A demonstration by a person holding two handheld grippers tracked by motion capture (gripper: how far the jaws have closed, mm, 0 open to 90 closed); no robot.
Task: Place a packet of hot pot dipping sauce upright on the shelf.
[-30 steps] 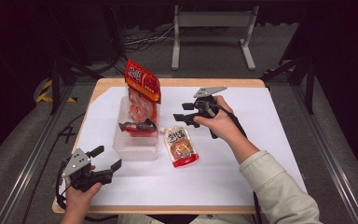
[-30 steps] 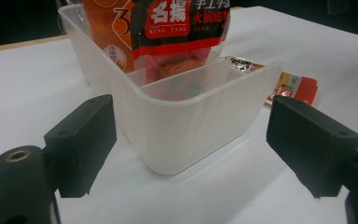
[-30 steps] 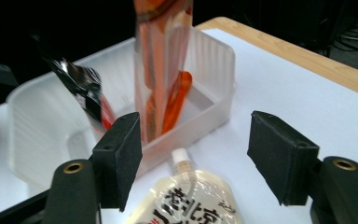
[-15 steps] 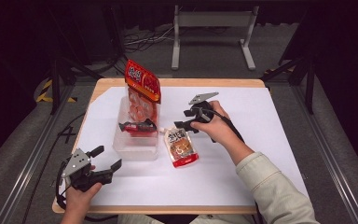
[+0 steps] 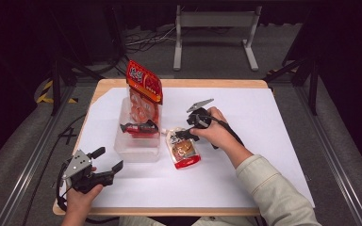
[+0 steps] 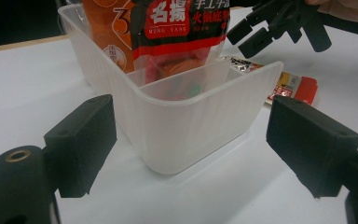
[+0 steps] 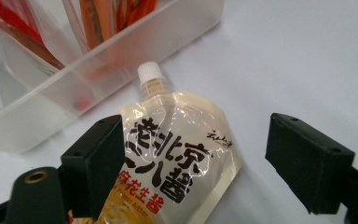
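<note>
A spouted sauce pouch [image 5: 184,151] with a white cap [image 7: 148,72] lies flat on the white sheet, just right of a clear plastic bin [image 5: 136,141]. My right gripper [image 5: 183,133] hovers low over the pouch's [image 7: 177,158] cap end. Its jaws have just been opening and stand wide, one over the pouch's edge and neither pressing it. A tall red snack bag [image 5: 143,82] and a smaller dark-topped bag [image 5: 136,128] stand in the bin. My left gripper [image 5: 107,158] rests open near the table's front left, aimed at the bin's [image 6: 191,126] corner with nothing between its fingers.
The white sheet [image 5: 273,122] covers a wooden table [image 5: 217,83]. In the left gripper view the red bag [image 6: 186,28] rises behind the bin's divider, with my right gripper [image 6: 279,23] and the pouch [image 6: 293,86] beyond. A metal stand [image 5: 214,28] sits on the floor behind the table.
My right hand has come down and to the left, onto the sauce pouch's cap end, and its jaws stand wider. The left hand has kept still.
</note>
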